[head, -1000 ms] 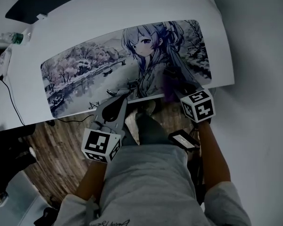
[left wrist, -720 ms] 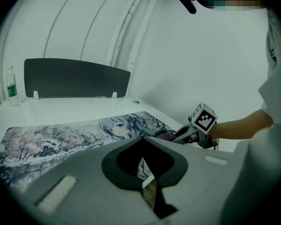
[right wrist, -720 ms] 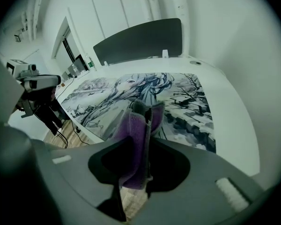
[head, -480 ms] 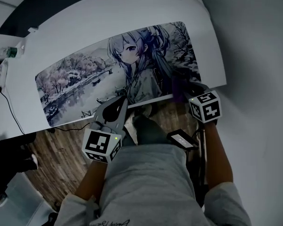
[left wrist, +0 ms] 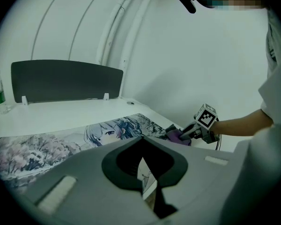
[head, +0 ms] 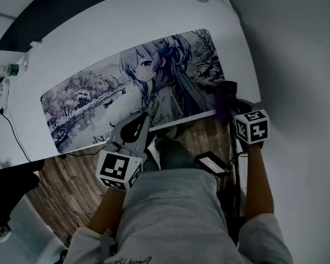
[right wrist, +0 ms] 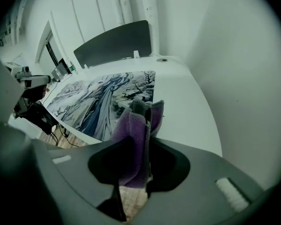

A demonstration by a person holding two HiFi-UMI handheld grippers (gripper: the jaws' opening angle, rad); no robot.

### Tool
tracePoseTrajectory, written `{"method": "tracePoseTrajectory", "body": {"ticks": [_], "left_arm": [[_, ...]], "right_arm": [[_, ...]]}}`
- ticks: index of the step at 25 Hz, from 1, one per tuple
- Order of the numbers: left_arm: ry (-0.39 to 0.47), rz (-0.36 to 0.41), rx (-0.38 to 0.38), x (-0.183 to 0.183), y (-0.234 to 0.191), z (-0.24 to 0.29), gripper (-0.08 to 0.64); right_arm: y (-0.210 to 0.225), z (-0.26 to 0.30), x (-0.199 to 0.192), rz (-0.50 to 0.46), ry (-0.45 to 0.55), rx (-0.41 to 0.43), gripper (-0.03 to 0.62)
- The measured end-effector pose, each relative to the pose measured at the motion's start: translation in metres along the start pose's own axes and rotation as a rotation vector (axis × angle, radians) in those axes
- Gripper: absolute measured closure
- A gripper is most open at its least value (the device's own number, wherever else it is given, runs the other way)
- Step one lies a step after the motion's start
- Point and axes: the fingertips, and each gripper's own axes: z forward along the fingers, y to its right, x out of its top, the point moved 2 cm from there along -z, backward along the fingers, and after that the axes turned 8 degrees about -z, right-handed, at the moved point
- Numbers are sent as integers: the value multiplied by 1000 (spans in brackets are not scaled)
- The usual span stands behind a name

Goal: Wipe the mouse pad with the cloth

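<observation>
The mouse pad lies flat along the front edge of the worktop. The right gripper is clamped on a folded purple cloth, positioned at the pad's front right corner. The left gripper is closed with nothing between its jaws, at the worktop's front edge near the pad's middle

White desk fills the head view, with a dark panel standing along its back edge at 11 o'clock. Wood-grain floor shows at 7 o'clock, below the desk's near edge. Plain white wall behind, and the light is dim.
</observation>
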Motion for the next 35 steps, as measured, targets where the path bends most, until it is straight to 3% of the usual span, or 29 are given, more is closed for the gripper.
{"method": "tracePoseTrajectory", "body": {"ticks": [18,29,35], "left_arm": [[-6,11,-8,1,-2,-12,540],[48,22,23,6,-39,-63,540],[66,25,24,6,-62,-92,540]], "right_arm": [[-3,5,4,-67,-95,-11,474],[-8,-6,5,-9,-12,-79,474],[-48,-28,26,22,63,-78,479]]}}
